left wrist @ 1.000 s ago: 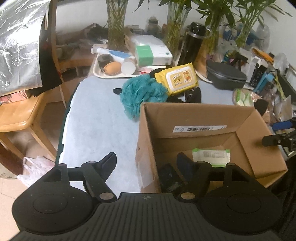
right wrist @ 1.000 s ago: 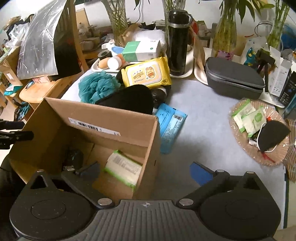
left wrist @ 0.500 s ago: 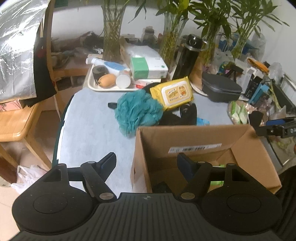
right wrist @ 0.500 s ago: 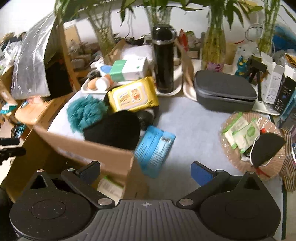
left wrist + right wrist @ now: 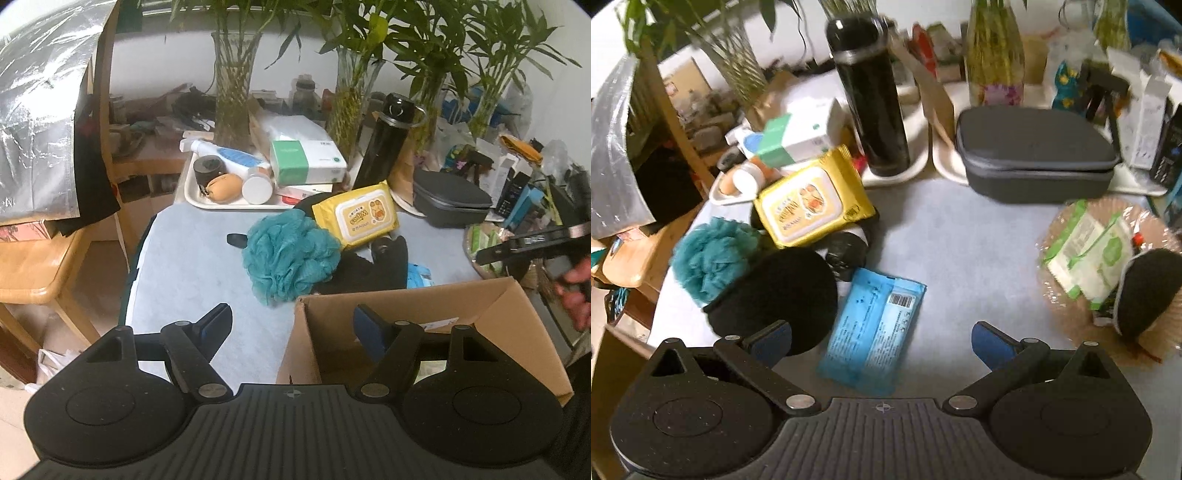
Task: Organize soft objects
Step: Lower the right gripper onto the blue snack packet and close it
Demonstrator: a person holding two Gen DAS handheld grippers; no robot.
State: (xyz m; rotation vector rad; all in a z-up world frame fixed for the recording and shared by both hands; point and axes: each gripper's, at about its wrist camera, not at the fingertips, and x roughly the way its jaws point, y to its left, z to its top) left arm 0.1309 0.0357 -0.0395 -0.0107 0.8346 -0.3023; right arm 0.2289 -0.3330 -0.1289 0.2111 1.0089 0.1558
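My left gripper (image 5: 293, 325) is open and empty, above the near left corner of the cardboard box (image 5: 491, 306). A teal bath pouf (image 5: 291, 254) lies just beyond the box, with a yellow wipes pack (image 5: 356, 216) and a black soft pad (image 5: 365, 271) behind it. My right gripper (image 5: 882, 338) is open and empty, above a blue packet (image 5: 873, 326). The black pad (image 5: 779, 291), the pouf (image 5: 709, 254) and the yellow wipes pack (image 5: 809, 201) lie to its left. The right gripper also shows in the left wrist view (image 5: 532, 243).
A black flask (image 5: 871, 99), a grey case (image 5: 1034, 155) and glass vases stand at the back. A woven tray (image 5: 1071, 314) with green wipes packs and a black pad is at right. A white tray (image 5: 195, 197) of bottles is far left. A wooden chair (image 5: 33, 266) stands beside the table.
Both grippers have lifted and pulled back from the box. The right gripper has swung right, over the blue packet, and the box has almost left its view.
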